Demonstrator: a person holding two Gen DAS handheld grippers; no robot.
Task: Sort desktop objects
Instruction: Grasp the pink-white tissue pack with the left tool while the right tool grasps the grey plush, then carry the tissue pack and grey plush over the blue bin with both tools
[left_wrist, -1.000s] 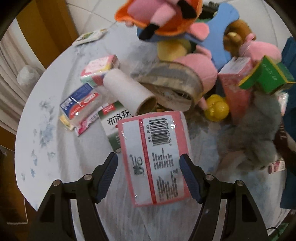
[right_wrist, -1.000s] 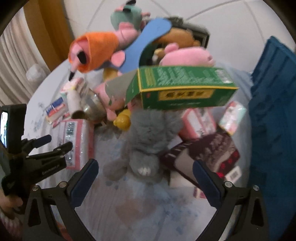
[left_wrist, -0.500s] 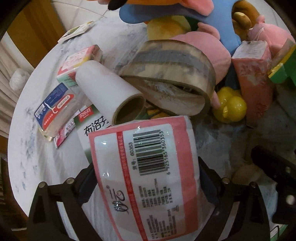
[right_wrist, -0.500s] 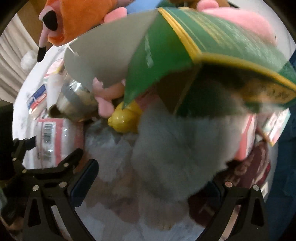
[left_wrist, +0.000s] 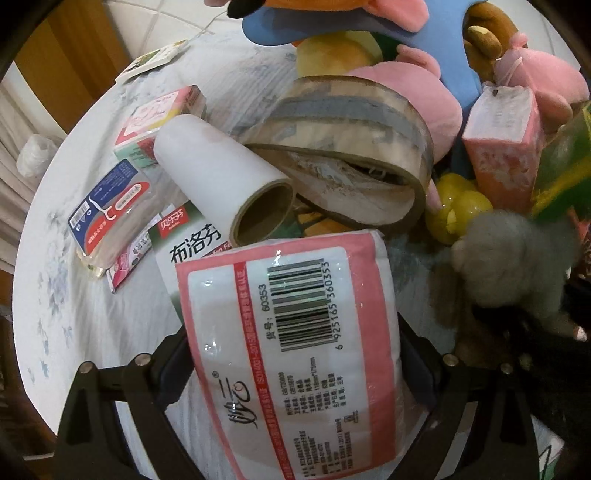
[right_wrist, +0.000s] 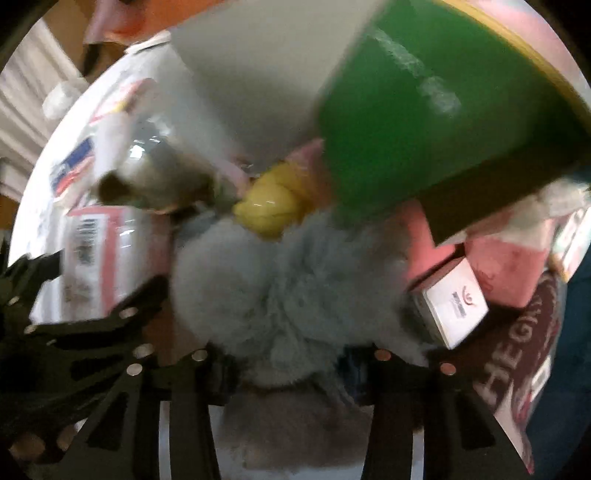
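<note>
A pink-and-white tissue pack (left_wrist: 295, 354) with a barcode lies between the fingers of my left gripper (left_wrist: 291, 369); the jaws press its two sides. It also shows in the right wrist view (right_wrist: 96, 266). My right gripper (right_wrist: 291, 369) is shut on a grey plush toy (right_wrist: 288, 291), whose fur bulges above the fingers. The grey plush also shows in the left wrist view (left_wrist: 513, 258). A green carton (right_wrist: 443, 110) hangs just above the plush.
A white paper roll (left_wrist: 225, 177), a wide tape roll (left_wrist: 354, 147), a yellow duck (left_wrist: 458, 206), pink boxes (left_wrist: 502, 147), small packets (left_wrist: 110, 206) and plush toys (left_wrist: 406, 107) crowd the round white table (left_wrist: 55, 288). A white box (right_wrist: 454, 306) and a dark red pack (right_wrist: 524, 339) lie right.
My left gripper moved forward around the tissue pack and closed on it. My right gripper moved in under the green carton and closed on the grey plush.
</note>
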